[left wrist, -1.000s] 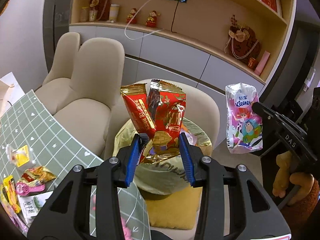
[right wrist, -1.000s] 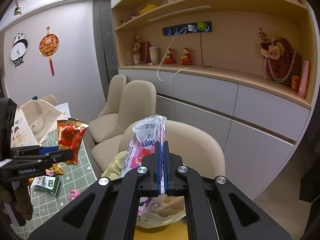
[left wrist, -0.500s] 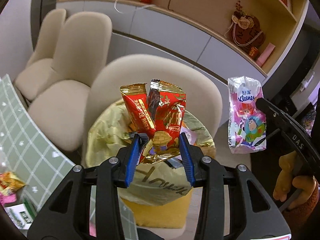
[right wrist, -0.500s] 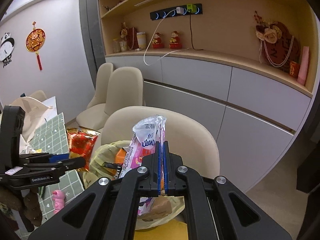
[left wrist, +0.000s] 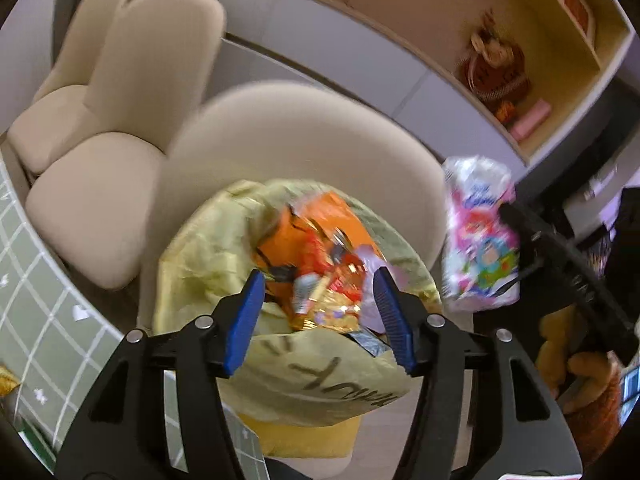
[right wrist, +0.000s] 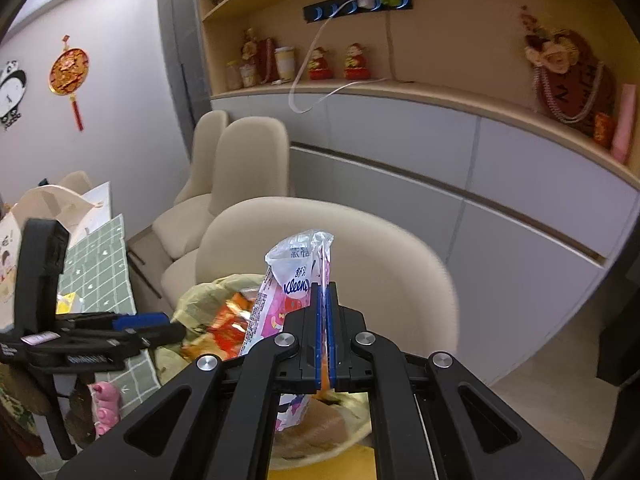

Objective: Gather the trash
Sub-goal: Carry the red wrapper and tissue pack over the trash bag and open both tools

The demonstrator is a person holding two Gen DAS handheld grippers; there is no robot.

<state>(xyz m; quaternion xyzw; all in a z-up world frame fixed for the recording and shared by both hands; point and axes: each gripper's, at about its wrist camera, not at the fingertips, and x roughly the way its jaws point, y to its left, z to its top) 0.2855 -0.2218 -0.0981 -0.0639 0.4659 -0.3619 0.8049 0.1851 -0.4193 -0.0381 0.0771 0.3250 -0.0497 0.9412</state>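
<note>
Left claw point(left wrist: 318, 312) has just been opening wide, wrappers point(left wrist: 324, 300) dropped into the bag point(left wrist: 208, 264); right claw point(right wrist: 325, 336), clamped on the tissue pack point(right wrist: 296, 276) at three o'clock, should release over the bag's mouth.

Motion blur smears the wrappers point(left wrist: 320, 276) inside the yellow bag point(left wrist: 208, 264), hiding their print.

Cream chairs point(right wrist: 248, 168), panda clock point(right wrist: 12, 94), red wall ornament point(right wrist: 69, 72), 2 figurines point(right wrist: 338, 62)

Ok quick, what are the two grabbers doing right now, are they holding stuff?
Left gripper: open, jaws just opened, red snack wrappers loose over the trash bag.
Right gripper: shut on the pink tissue pack.
</note>
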